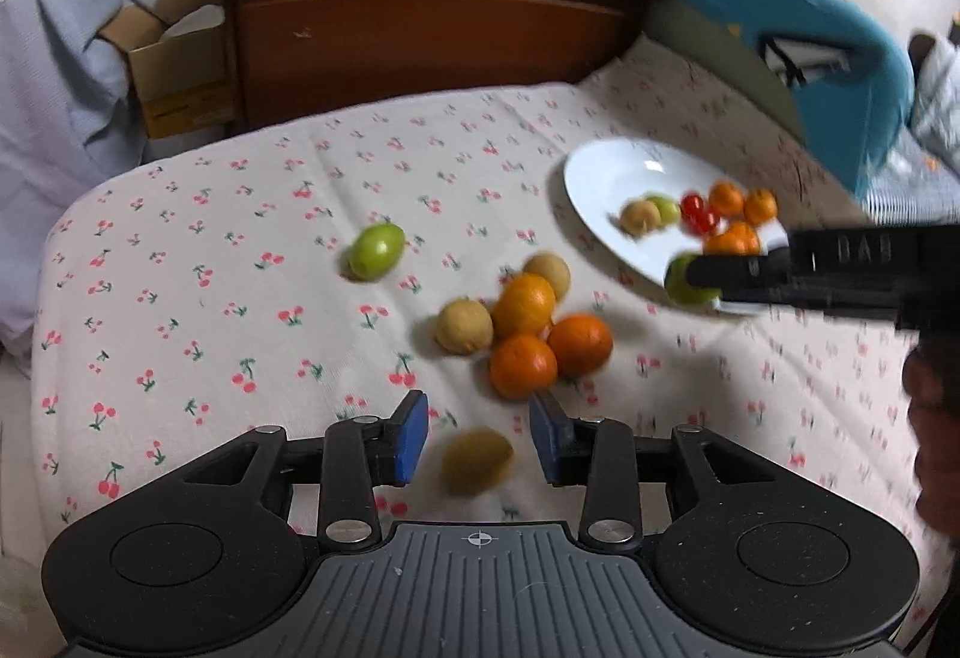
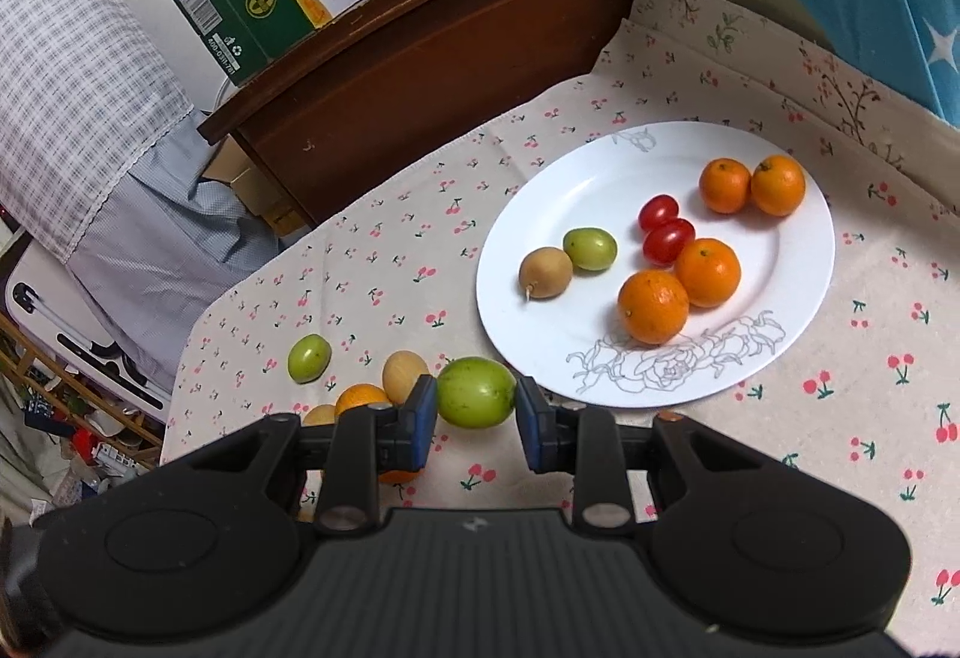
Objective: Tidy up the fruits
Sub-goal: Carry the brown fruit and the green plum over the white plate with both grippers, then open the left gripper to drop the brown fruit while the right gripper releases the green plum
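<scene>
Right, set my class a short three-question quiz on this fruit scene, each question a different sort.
1. How many oranges lie on the plate?
2. True or false: the right gripper holds a tomato.
3. What is between the left gripper's fingers? A) brown fruit B) orange C) tomato

Key
1. Four.
2. False: it holds a green fruit.
3. A: the brown fruit, with the fingers apart from it.
</scene>
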The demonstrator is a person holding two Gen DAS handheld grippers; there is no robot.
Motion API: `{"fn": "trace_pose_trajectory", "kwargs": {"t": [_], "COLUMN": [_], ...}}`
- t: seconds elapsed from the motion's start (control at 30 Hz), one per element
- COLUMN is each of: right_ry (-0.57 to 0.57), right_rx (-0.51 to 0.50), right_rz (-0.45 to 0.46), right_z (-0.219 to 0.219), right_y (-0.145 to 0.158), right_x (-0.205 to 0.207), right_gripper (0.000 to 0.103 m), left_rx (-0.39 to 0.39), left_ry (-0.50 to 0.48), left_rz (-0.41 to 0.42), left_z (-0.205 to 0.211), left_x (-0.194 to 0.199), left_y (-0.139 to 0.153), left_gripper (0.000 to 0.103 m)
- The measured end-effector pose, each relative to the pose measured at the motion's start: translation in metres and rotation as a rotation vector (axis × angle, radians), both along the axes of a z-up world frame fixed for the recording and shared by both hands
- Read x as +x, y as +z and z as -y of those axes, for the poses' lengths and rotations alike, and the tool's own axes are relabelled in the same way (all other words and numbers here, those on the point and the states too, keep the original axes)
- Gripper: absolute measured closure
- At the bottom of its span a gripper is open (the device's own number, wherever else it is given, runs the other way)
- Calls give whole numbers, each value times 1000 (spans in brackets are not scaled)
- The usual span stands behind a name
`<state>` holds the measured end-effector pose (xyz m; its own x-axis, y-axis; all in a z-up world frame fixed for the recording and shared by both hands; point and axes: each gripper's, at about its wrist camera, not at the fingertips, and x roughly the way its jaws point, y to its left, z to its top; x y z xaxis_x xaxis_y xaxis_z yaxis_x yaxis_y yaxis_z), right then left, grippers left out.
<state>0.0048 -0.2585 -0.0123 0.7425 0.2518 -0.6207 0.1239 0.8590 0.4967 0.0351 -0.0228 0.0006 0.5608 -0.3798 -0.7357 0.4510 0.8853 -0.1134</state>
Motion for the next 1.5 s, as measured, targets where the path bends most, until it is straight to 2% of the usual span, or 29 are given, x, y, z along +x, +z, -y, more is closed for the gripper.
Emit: {"fn": "trace_pose_trajectory", "kwargs": {"t": [0.2, 0.37, 0.43, 0.63, 0.83, 1.07, 1.23, 1.5], "right_ry": [2, 7, 4, -10, -47, -95, -125, -207], "right_rx": [-2, 2, 4, 40, 77, 67, 18, 80], "right_rz": [-3, -8, -10, 5, 64, 116, 83, -40], "right_z": [-2, -2, -2, 5, 28, 67, 85, 106], "right_y": [0, -2, -3, 4, 29, 57, 55, 21], "right_x": [1, 2, 2, -1, -8, -9, 0, 8], "right_gripper": [75, 75, 75, 75, 75, 75, 75, 75], "left_rx": [40, 56, 54, 1, -80, -170, -171, -161], "left_ry": [-25, -18, -10, 17, -4, -53, -114, -159], "left_rz": [-4, -19, -15, 26, 54, 59, 59, 5], "left_z": [6, 8, 7, 8, 20, 42, 70, 106], "left_x": [-4, -3, -4, -2, 4, 17, 27, 45], "left_y": [-9, -14, -13, 2, 21, 39, 40, 22], "left_gripper": [68, 78, 79, 79, 79, 79, 79, 79]}}
